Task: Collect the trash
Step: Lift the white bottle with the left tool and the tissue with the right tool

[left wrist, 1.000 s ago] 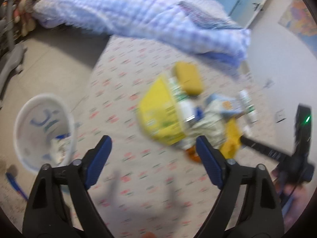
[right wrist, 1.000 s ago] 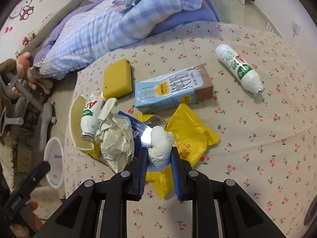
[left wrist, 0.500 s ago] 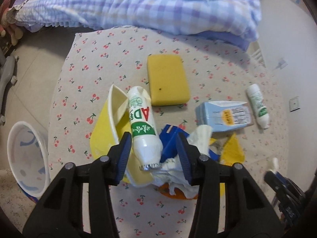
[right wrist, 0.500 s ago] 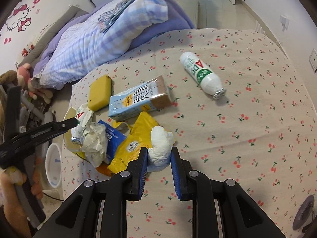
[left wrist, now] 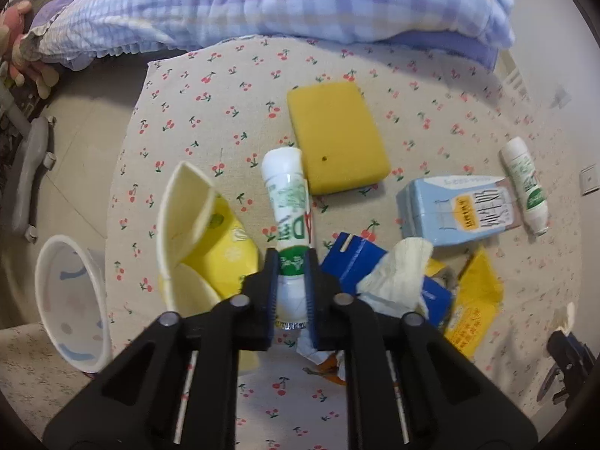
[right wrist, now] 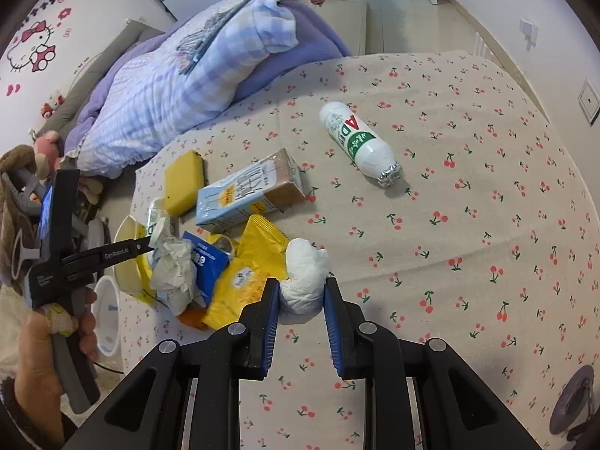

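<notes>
Trash lies in a pile on the cherry-print bed sheet [left wrist: 195, 120]. My left gripper [left wrist: 291, 258] points steeply down, shut on the neck end of a white bottle with a green label [left wrist: 287, 187]. From the right wrist view the left gripper [right wrist: 150, 243] reaches into the pile, held by a hand. My right gripper [right wrist: 302, 285] is shut on a white crumpled tissue wad [right wrist: 303, 273], held above the sheet just right of the pile. A white waste bin [left wrist: 71, 300] stands on the floor by the bed's corner.
Also on the sheet are a crushed yellow paper cup [left wrist: 191, 217], a yellow sponge [left wrist: 337, 135], a blue milk carton [left wrist: 457, 210], a second bottle [right wrist: 356, 138], a blue packet [left wrist: 360, 262], crumpled paper [left wrist: 401, 273] and a yellow wrapper [right wrist: 255, 262]. A checked quilt [left wrist: 300, 0] lies behind.
My left gripper swung from beside the bin to the pile and closed on the bottle. My right gripper drew back to the right with the tissue wad still in it.
</notes>
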Motion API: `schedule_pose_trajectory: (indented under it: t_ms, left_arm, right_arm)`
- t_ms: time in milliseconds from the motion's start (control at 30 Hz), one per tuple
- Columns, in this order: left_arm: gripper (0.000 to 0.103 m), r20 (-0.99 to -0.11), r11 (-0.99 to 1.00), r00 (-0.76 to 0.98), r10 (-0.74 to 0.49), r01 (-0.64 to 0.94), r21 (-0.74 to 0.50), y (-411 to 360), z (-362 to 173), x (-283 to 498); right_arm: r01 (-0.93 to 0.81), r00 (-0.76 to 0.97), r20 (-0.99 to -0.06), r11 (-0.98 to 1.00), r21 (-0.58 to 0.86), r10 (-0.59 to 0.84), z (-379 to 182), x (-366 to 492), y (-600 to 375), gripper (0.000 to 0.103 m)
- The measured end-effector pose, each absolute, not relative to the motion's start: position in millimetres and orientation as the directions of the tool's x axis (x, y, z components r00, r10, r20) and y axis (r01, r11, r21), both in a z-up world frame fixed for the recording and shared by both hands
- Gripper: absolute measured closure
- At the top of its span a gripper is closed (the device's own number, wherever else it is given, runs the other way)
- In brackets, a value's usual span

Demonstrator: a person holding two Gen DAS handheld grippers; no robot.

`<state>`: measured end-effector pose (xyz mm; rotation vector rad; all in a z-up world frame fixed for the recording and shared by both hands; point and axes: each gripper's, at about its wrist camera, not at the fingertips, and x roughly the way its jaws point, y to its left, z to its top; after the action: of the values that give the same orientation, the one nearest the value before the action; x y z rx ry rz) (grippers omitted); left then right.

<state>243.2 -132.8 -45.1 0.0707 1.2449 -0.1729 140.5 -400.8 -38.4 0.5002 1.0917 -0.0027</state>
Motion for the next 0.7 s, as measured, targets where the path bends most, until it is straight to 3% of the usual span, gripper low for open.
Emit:
schedule_pose_trajectory:
  t_ms: [700]
  left_arm:
    - [0.103, -0.775, 0.900, 0.461, -0.432, 0.273, -0.340, -67.8, 15.7, 157.8]
  right_arm:
    - [0.161, 0.530, -0.796, 0.887, 0.433, 0.293, -2.9, 128.4, -365.4, 0.078]
